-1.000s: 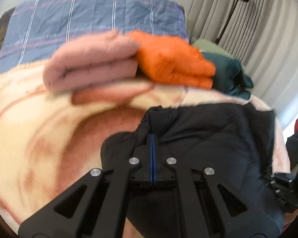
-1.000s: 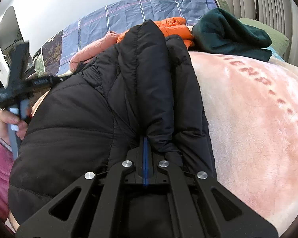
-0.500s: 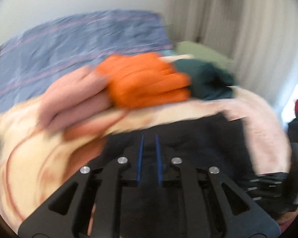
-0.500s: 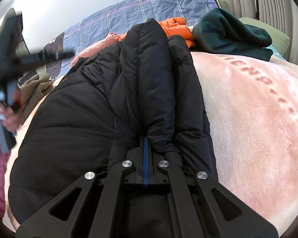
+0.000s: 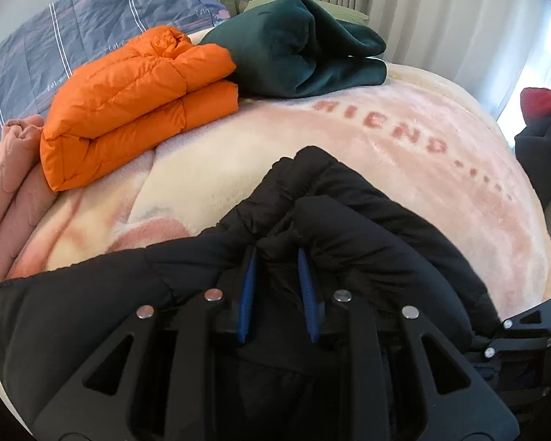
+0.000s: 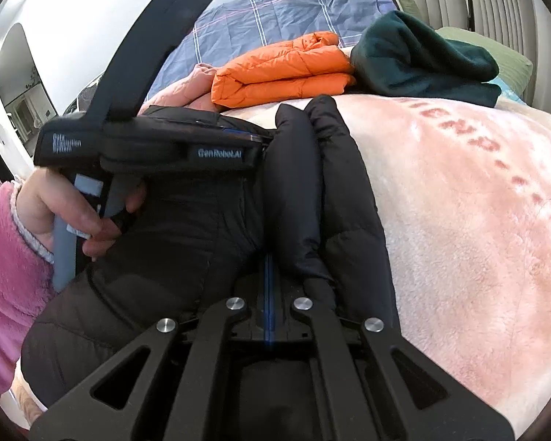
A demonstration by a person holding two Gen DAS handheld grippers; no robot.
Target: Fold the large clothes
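Bed covered by a pale pink fleece blanket [image 5: 404, 169] with reddish lettering woven across it; a blue plaid quilt [image 6: 283, 11] lies at the head end, pleated curtains [image 5: 440, 11] behind it.

Black puffer jacket [image 6: 187, 228] lies on the blanket at the near edge of the bed. One padded part runs away from the right wrist camera as two long ridges side by side, ending just short of the stack at the head end.

Stack at head end, left to right in the left wrist view: folded pink quilted garment [image 5: 7, 191], folded orange puffer jacket [image 5: 128, 103] resting partly on it, dark green fleece [image 5: 305, 47] touching the orange one.

Left gripper [image 5: 277, 286]: jaws parted and opening at this moment. A bunched ridge of the black jacket sits between the blue pads [image 5: 247, 294]; fabric fills the gap, but whether the pads press on it cannot be told. In the right wrist view this gripper lies over the jacket's left half, held by a hand [image 6: 73, 213] in a pink fleece sleeve [image 6: 7, 275].

Right gripper [image 6: 269, 283]: jaws pressed together, only a thin blue line between them, pinching the near end of the jacket's ridges.
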